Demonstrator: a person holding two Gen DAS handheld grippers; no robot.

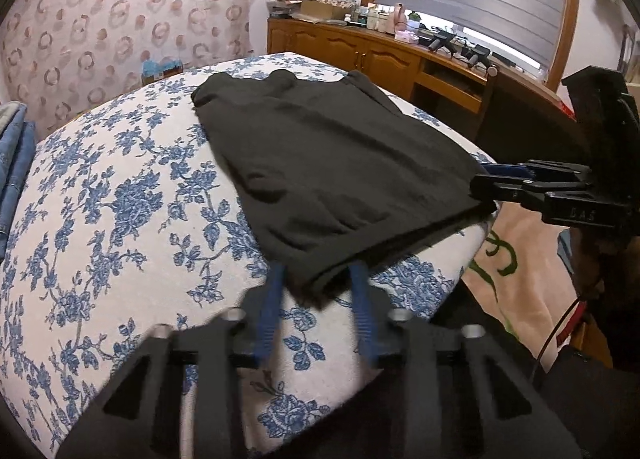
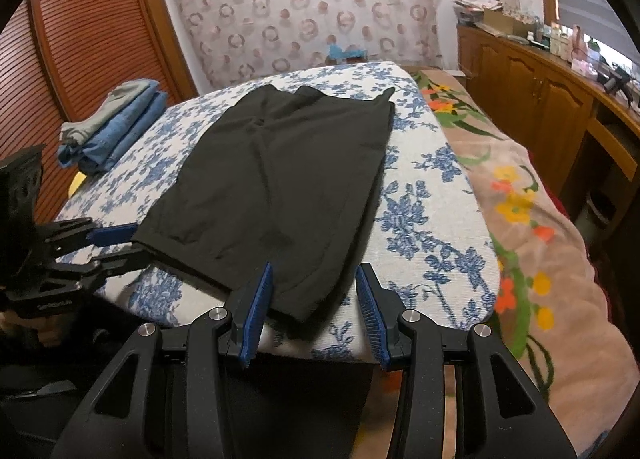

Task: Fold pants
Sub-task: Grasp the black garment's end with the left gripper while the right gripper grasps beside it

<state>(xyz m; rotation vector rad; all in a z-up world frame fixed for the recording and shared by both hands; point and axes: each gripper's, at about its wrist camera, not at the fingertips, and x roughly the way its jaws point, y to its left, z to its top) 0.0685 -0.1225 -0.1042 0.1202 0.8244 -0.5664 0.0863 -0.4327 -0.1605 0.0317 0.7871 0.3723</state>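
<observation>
While my left gripper point(image 1: 316, 287) sits fairly narrow around the near left corner of the black pants point(image 2: 280, 163), not pinching, they lie flat on the floral surface point(image 2: 420, 219) and my right gripper point(image 2: 316, 291) straddles their right corner, wider, also loose.

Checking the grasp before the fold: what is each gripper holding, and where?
The right gripper holds nothing: open, it straddles one near corner of the black pants. The left gripper brackets the other near corner; whether it pinches cannot be told.
</observation>
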